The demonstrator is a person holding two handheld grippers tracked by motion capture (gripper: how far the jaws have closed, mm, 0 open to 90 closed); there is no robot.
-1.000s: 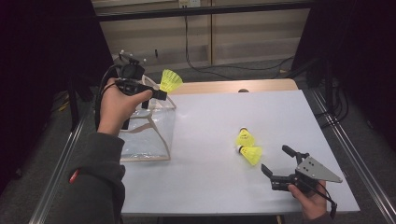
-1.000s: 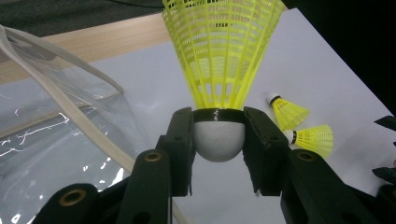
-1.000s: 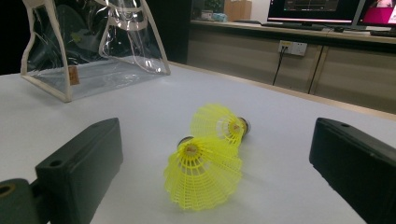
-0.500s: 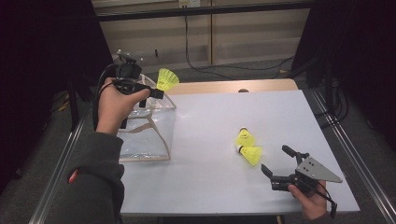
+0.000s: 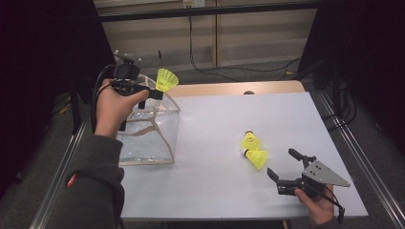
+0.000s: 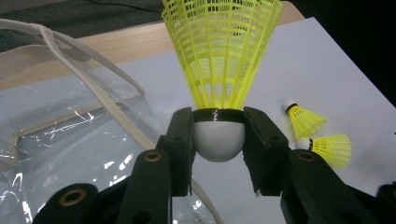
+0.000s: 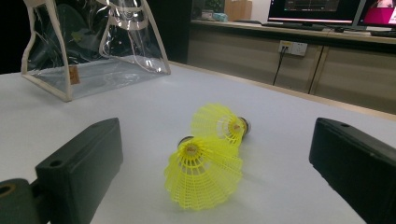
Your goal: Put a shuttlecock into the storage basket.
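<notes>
Your left gripper point(image 5: 155, 91) is clamped on a yellow shuttlecock point(image 6: 219, 79): both pads press its white cork from either side and the plastic skirt fans upward and away from the jaws. You hold it in the air above the clear plastic bag point(image 5: 148, 129), whose cream-trimmed mouth and loose handles lie right under the cork in the left gripper view. The bag stands at the left edge of the bench point(image 5: 215, 191), between your left forearm and the open surface.

Two more yellow shuttlecocks point(image 5: 254, 149) lie touching each other on the bench, well apart from the bag and just ahead of your right gripper point(image 5: 282, 167). That gripper is released, its jaws spread wide with nothing between the pads; in the right gripper view the pair sits in the gap ahead of it, skirts toward the camera.

Your left hand point(image 5: 112, 107) is raised, wrist bent, the gripper pointing roughly level over the bag. Your right hand point(image 5: 317, 202) rests low near the bench's near right corner.

The bench top is plain white with a wooden strip along its far edge. Behind it are dim cabinets with a wall socket and trailing cables.
</notes>
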